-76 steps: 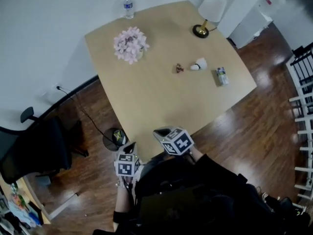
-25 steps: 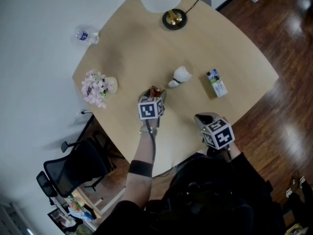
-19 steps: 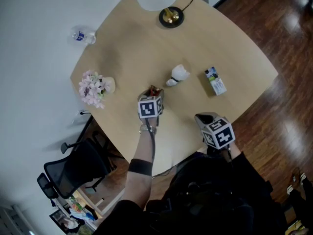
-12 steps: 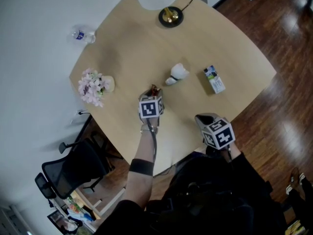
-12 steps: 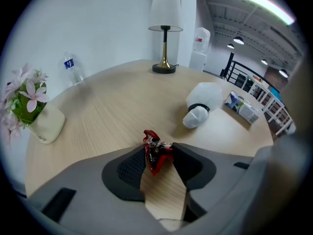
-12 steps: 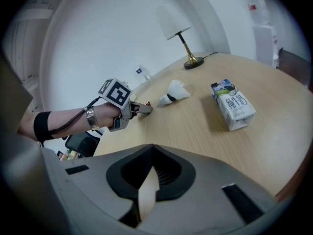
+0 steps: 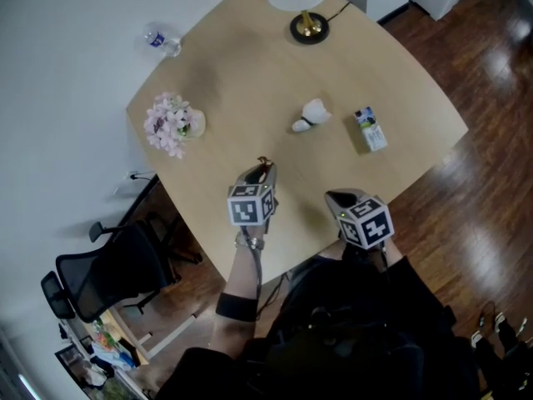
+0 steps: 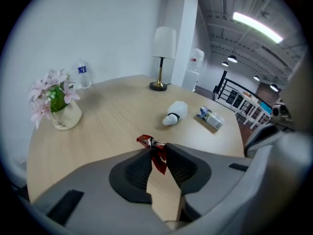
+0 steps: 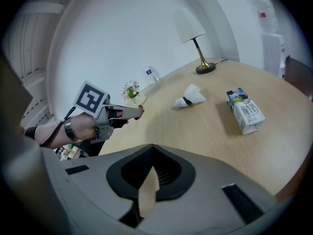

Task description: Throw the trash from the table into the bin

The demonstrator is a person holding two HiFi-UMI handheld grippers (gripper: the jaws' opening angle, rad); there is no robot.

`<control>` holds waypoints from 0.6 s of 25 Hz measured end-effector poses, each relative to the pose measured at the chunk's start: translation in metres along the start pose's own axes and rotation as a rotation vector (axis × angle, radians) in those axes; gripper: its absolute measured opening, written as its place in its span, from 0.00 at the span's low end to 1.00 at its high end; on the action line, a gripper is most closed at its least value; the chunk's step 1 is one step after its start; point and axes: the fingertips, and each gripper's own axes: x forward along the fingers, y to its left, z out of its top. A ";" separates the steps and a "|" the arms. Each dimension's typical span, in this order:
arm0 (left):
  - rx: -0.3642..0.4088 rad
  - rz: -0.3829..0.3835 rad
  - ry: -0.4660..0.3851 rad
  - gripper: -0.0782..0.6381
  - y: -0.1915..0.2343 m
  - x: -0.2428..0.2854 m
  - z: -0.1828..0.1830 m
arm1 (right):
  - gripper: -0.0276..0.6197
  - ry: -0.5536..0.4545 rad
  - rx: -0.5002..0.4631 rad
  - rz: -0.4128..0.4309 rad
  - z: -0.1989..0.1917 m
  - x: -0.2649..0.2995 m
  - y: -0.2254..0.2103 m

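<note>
A crumpled red wrapper hangs between the pads of my left gripper, whose jaws are closing on it, a little above the wooden table. In the head view that gripper is over the table's near part with the wrapper at its tip. My right gripper hovers at the near edge, jaws together and empty. A squashed white bottle and a small milk carton lie farther out on the table. No bin is in view.
A pink flower vase stands at the table's left, a water bottle at the far left corner, and a lamp at the far edge. A black office chair stands on the dark wood floor at left.
My left gripper has closed on the red wrapper, lifted it off the table and pulled it back toward the near edge. The right gripper has shifted slightly.
</note>
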 end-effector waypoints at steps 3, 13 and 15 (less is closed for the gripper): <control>-0.002 -0.028 -0.034 0.24 -0.016 -0.039 -0.016 | 0.06 -0.007 -0.011 -0.015 -0.001 -0.003 0.008; -0.065 -0.020 -0.025 0.24 -0.019 -0.130 -0.107 | 0.05 0.027 -0.082 0.012 -0.021 0.004 0.061; -0.084 -0.009 -0.028 0.24 -0.012 -0.145 -0.123 | 0.05 0.042 -0.104 0.028 -0.027 0.009 0.078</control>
